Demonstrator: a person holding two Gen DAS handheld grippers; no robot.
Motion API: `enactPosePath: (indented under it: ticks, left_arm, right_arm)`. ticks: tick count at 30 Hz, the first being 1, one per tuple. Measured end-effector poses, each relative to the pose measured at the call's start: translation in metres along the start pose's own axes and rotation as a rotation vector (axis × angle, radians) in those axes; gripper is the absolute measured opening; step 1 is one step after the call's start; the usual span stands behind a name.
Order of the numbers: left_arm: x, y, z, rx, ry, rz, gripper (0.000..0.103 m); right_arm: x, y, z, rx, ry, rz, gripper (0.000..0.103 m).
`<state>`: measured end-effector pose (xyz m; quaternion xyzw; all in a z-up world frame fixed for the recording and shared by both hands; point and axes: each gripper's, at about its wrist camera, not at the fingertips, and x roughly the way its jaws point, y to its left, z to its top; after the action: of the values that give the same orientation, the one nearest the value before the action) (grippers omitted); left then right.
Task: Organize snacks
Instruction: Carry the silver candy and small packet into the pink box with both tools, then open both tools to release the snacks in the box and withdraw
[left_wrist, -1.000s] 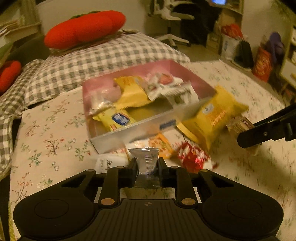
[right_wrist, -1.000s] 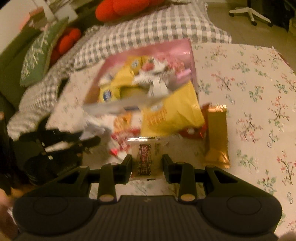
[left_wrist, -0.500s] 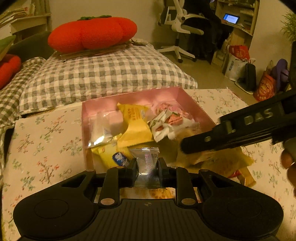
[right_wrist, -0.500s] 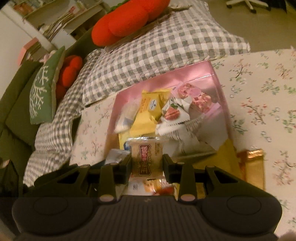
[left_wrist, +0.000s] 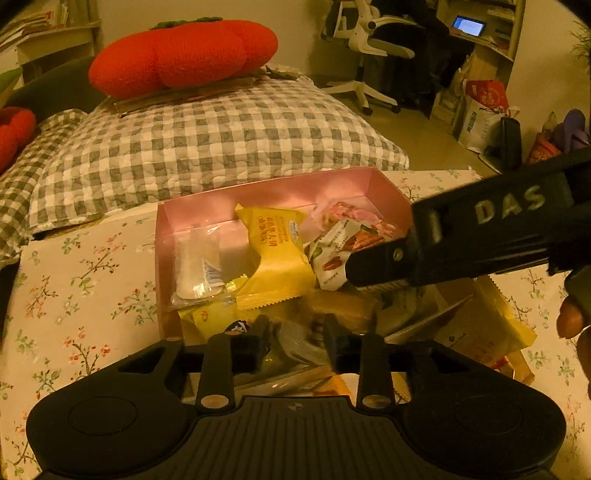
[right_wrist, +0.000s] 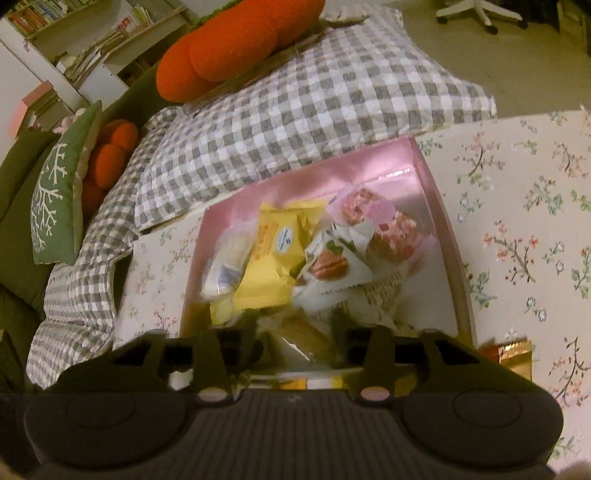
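A pink box (left_wrist: 280, 190) (right_wrist: 432, 184) sits on the floral tablecloth and holds several snack packets: a yellow one (left_wrist: 275, 258) (right_wrist: 275, 258), a clear one (left_wrist: 197, 266), a white pecan one (right_wrist: 328, 266) and a pink bar (right_wrist: 380, 229). My left gripper (left_wrist: 295, 341) is open over the box's near end; a silver packet (left_wrist: 301, 345) lies blurred between its fingers. My right gripper (right_wrist: 295, 332) is open over the box, with a packet (right_wrist: 299, 338) below it. In the left wrist view the right gripper's body (left_wrist: 480, 232) crosses over the box's right side.
A large yellow bag (left_wrist: 487, 328) and a gold packet (right_wrist: 515, 358) lie on the tablecloth (left_wrist: 74, 280) by the box's near right side. A checked cushion (left_wrist: 207, 144) with a red plush (left_wrist: 184, 55) lies behind the table. An office chair (left_wrist: 369, 48) stands far back.
Both grippers opened and let go of their packets over the pink box. The silver packet and the brown-label packet dropped from between the fingers. Both grippers moved closer over the box.
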<state>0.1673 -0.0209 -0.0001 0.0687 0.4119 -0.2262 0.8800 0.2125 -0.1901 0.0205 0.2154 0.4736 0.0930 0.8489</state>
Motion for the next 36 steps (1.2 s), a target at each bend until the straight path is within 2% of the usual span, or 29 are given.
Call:
enactPosePath:
  ticks: [4,15,21,28,36]
  left_arm:
    - [-0.005,0.001,-0.004,-0.003,-0.004,-0.002,0.058]
    - [-0.033,0.006,-0.020,-0.032,-0.010,-0.005,0.078]
    - [-0.048,0.012,-0.037,-0.043,0.003,0.008,0.087]
    - [-0.060,0.016,-0.060,-0.045,0.019,0.035,0.094]
    - [-0.065,0.023,-0.083,-0.078,0.046,0.061,0.095]
  right_arm:
    - [-0.007,0.007,0.000,-0.047,-0.010,-0.021,0.059]
    - [-0.032,0.014,-0.017,-0.118,-0.022,-0.049,0.082]
    - [-0.045,0.009,-0.035,-0.114,-0.019,-0.056,0.091]
    - [-0.050,0.002,-0.057,-0.117,-0.003,-0.079,0.094]
    - [-0.051,-0.002,-0.084,-0.122,0.015,-0.086,0.096]
